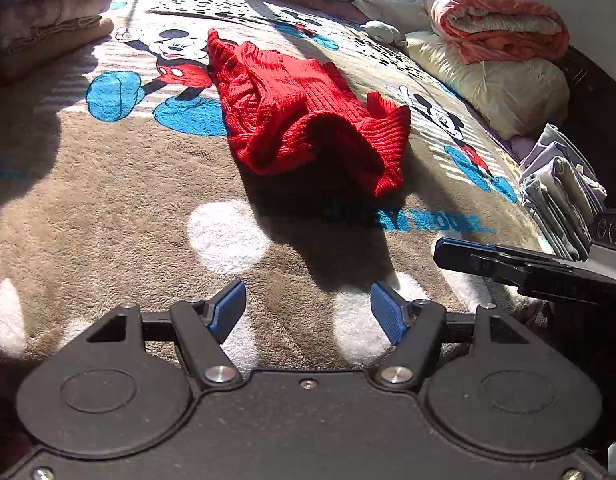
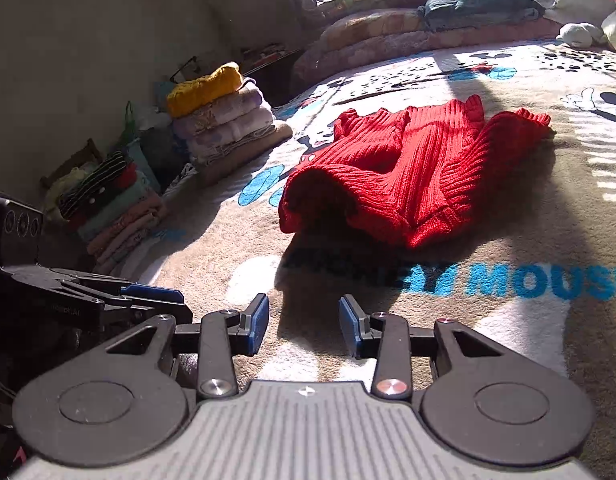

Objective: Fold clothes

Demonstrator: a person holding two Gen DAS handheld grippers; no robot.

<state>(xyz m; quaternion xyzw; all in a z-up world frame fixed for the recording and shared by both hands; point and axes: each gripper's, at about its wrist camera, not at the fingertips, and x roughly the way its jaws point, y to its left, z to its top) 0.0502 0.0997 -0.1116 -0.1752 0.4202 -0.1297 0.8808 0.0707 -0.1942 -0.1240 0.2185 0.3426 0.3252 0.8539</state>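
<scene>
Lying bunched on the blanket (image 1: 107, 208), the red sweater (image 1: 303, 108) runs long-axis near-to-far ahead of both empty claws, left claw (image 1: 308, 312) gaping wide, right claw (image 2: 303, 326) half open, neither clearly nearer.

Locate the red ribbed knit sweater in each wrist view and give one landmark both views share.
Left wrist view: red ribbed knit sweater lies centre, slightly above the middle, on the cartoon-mouse blanket.
Right wrist view: the sweater lies centre-right, mid-height.
Shared landmark: the blue lettering printed on the blanket just in front of the sweater.
</scene>
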